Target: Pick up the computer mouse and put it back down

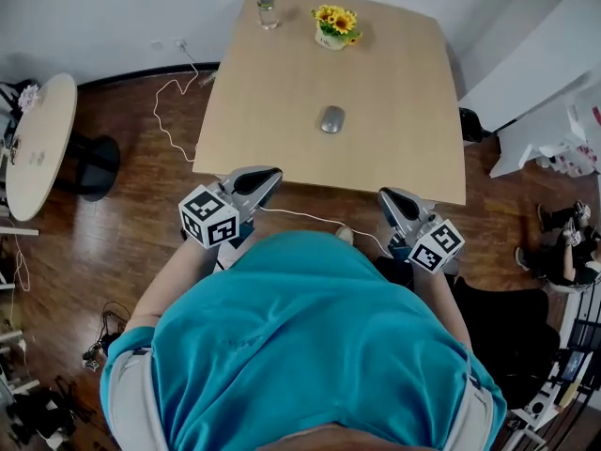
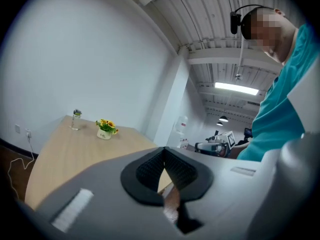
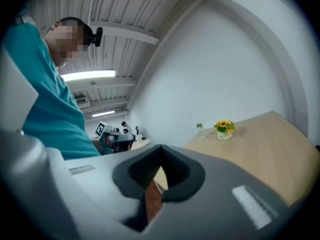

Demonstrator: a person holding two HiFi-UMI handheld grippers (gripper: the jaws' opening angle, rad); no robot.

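The grey computer mouse (image 1: 331,119) lies near the middle of the light wooden table (image 1: 272,111). Both grippers hover over the floor just short of the table's near edge, pointing toward it. My left gripper (image 1: 272,173) is shut, its black pads meeting with nothing between them (image 2: 164,153). My right gripper (image 1: 384,194) also looks shut and empty (image 3: 161,153). The mouse is hidden in both gripper views, behind the grippers' own grey bodies.
A pot of sunflowers (image 1: 335,26) and a glass jar (image 1: 268,11) stand at the table's far edge. A white cable (image 1: 174,111) trails over the wooden floor to the left. A round white table (image 1: 38,139) stands far left, white furniture (image 1: 535,92) to the right.
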